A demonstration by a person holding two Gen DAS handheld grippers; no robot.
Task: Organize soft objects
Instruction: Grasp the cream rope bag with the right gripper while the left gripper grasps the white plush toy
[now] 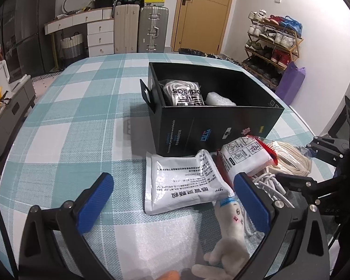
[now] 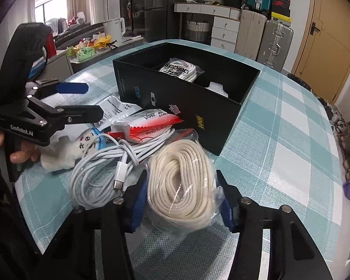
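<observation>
Two items boxed, five left on the table.
Left gripper [image 1: 172,200] is held spread wide over a white sachet [image 1: 182,182], nothing gripped. Toy [image 2: 81,144], cable [image 2: 105,170] and red pack [image 2: 147,126] are piled near the table's near edge, just in front of the box [image 2: 186,100]. Laces [image 2: 179,70] and foam [image 2: 218,87] are already inside. Right gripper [image 2: 182,200] is closed around the bagged rope [image 2: 182,182].

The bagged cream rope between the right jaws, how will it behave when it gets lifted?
The bagged cream rope will probably sag, since it is a loose coil in thin plastic. The glossy, crinkled bag may slip against the right gripper pads. It looks light for its bulk.
</observation>
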